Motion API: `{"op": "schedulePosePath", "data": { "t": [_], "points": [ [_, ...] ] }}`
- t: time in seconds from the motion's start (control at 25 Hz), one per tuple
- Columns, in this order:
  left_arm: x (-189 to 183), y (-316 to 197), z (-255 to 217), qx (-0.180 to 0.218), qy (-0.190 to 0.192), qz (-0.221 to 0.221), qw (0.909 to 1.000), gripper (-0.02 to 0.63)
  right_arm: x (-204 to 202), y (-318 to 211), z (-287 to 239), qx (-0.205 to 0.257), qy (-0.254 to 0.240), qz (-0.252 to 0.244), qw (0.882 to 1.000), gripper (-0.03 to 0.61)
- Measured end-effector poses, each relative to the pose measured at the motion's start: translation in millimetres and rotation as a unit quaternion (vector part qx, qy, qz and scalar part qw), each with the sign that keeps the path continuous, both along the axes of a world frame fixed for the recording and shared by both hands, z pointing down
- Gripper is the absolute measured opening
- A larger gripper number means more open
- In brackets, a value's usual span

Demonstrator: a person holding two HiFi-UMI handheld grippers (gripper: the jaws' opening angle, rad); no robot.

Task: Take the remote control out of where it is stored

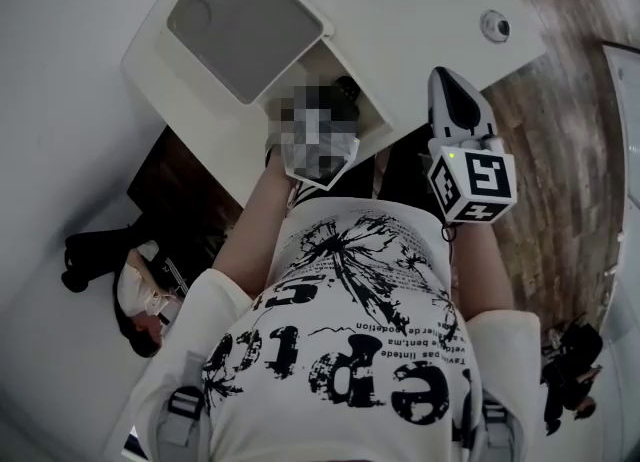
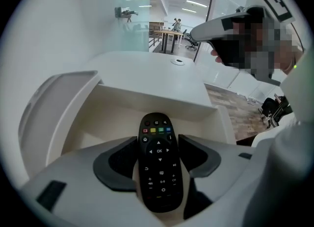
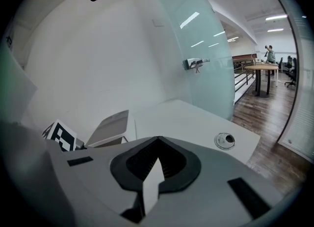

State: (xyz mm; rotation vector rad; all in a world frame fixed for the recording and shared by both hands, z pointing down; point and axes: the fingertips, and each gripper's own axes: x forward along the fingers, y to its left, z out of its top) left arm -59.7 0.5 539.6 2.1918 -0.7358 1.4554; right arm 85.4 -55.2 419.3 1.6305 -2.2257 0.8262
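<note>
1. remote (image 2: pixel 159 164) lies flat in the open compartment (image 2: pixel 122 104) sunk into the white worktop (image 1: pixel 420 0); lid (image 1: pixel 240 20) is flipped up & back.
2. left hand-held gripper (image 2: pixel 158 141) is right over it, pointing steeply down into the compartment; jaws spread wide, one on each side of the remote's mid section; pads don't look to be pressing, so released, nothing held.
3. key relation: remote's long axis runs straight along the gripper's own line, coloured keys at the far end, plain end near; jaws straddle its short width, so closing should pinch the narrow sides; prob. no wrist turn needed.
4. right hand-held gripper (image 3: pixel 157 141) is clenched on nothing, up over the worktop & well apart from the compartment; left is clearly nearer.
5. next, i'd judge: close, then lift clear of the compartment walls.
</note>
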Motion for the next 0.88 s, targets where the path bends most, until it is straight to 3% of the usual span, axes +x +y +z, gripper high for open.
{"op": "schedulePosePath", "data": {
  "t": [0.16,0.44,0.72,0.88],
  "points": [
    [-2,-2,0,0.000,-0.002,-0.013,0.9999,0.262,3,-6,7,-0.007,-0.009,0.006,1.000,-0.006],
    [-3,-5,0,0.001,0.002,-0.031,0.9995,0.262,4,-11,-8,0.023,0.010,-0.006,1.000,-0.006],
    [-3,-5,-11,0.001,0.038,-0.077,0.9963,0.262,0,-4,-29,0.029,0.002,-0.019,0.999,-0.006],
    [-14,-17,-33,0.024,0.049,-0.107,0.9928,0.262,-6,-6,-49,0.046,0.004,-0.036,0.998,-0.006]
  ]
}}
